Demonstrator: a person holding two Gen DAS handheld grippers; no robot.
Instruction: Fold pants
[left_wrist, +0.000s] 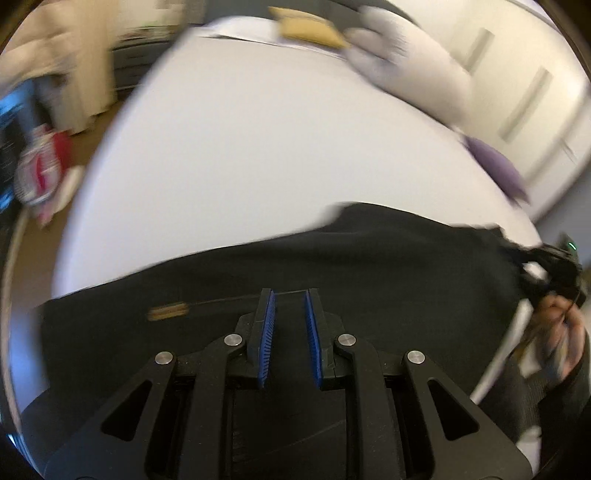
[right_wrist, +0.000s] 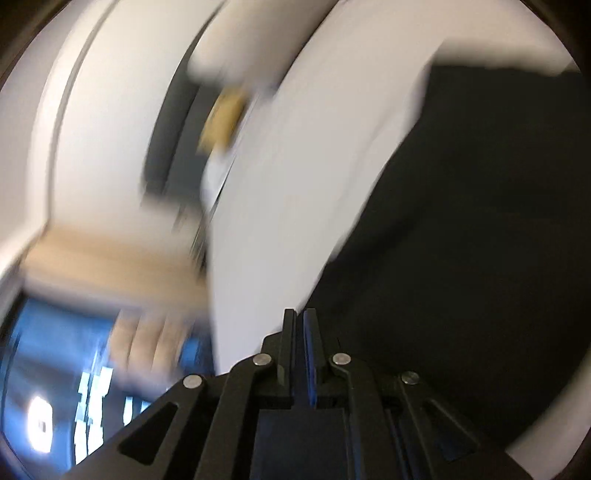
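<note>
Pants (left_wrist: 332, 266), black, lie spread across the near part of a white bed surface (left_wrist: 277, 147). A small tan label (left_wrist: 166, 312) is on the cloth; its writing is too blurred to read. The left gripper (left_wrist: 290, 301) is over the pants, its blue-padded fingers (left_wrist: 267, 332) close together with a narrow gap, where dark cloth shows; whether they pinch it I cannot tell. The right gripper (right_wrist: 299, 321) has its fingers nearly pressed together at the left edge of the pants, and a grip is not clear. At the far side lie a grey pillow (left_wrist: 406, 55) and a purple cloth (left_wrist: 495, 166). White cupboard doors (left_wrist: 535, 92) stand behind.
</note>
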